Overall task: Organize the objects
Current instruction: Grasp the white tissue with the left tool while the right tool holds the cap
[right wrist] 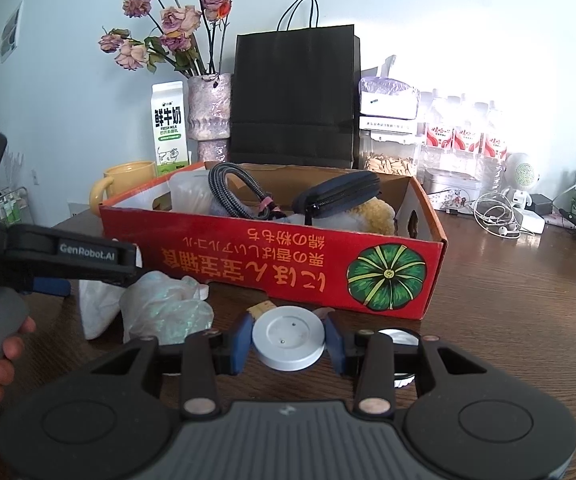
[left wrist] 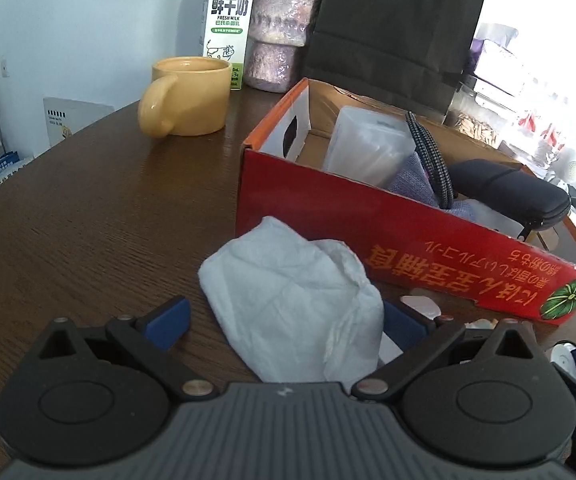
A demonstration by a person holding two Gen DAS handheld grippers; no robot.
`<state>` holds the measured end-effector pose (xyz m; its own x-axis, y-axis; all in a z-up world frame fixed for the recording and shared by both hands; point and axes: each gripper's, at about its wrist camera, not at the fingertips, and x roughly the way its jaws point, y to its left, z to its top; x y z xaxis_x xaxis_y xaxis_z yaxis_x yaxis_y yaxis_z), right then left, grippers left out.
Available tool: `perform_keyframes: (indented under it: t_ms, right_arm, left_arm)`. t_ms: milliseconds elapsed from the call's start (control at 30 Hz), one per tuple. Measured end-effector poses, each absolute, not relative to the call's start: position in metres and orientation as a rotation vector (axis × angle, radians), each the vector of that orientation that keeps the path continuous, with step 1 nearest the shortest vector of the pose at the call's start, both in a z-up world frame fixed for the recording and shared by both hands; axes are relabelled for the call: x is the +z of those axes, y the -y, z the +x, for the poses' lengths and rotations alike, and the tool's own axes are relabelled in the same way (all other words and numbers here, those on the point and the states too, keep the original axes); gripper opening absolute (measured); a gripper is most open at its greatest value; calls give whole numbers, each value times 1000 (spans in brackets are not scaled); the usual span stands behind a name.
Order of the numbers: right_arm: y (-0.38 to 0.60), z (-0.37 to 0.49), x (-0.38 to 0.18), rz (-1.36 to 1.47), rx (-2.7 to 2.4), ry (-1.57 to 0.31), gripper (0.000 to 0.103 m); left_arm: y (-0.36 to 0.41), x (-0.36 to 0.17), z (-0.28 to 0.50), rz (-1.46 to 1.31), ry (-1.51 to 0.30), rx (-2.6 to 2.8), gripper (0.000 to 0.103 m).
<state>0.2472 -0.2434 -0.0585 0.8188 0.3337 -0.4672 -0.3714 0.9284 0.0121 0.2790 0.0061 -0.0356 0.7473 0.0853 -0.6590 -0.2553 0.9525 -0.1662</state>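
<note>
Left to right: your left gripper (left wrist: 284, 322) has its jaws apart, straddling a crumpled white tissue (left wrist: 293, 304) that lies on the dark wooden surface (left wrist: 88, 208) just in front of the red cardboard box (left wrist: 367, 236). Your right gripper (right wrist: 289, 344) has its jaws clamped on a round white disc (right wrist: 288, 338), held close before the box's front wall. Inside the box lie a braided cable (right wrist: 236, 192) and a black zip case (right wrist: 337, 196). A yellow mug (left wrist: 186, 96) stands behind the box's left corner.
</note>
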Motion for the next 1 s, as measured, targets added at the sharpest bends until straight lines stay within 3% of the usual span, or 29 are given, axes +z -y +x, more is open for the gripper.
perform_keyframes:
  t_ms: [233, 400, 833, 1000]
  right_arm:
    - [243, 248, -59, -81, 377, -487, 38]
    - [243, 248, -60, -81, 378, -487, 38]
    - [244, 248, -60, -77, 371, -490, 38]
    - [244, 248, -60, -78, 360, -488, 38]
  left_arm:
    - [-10, -38, 276, -215, -685, 170, 101]
    - [-11, -38, 271, -185, -671, 160, 88]
    - [-12, -40, 243, -103, -630, 105, 69]
    - [-15, -38, 224, -66, -619, 68, 52]
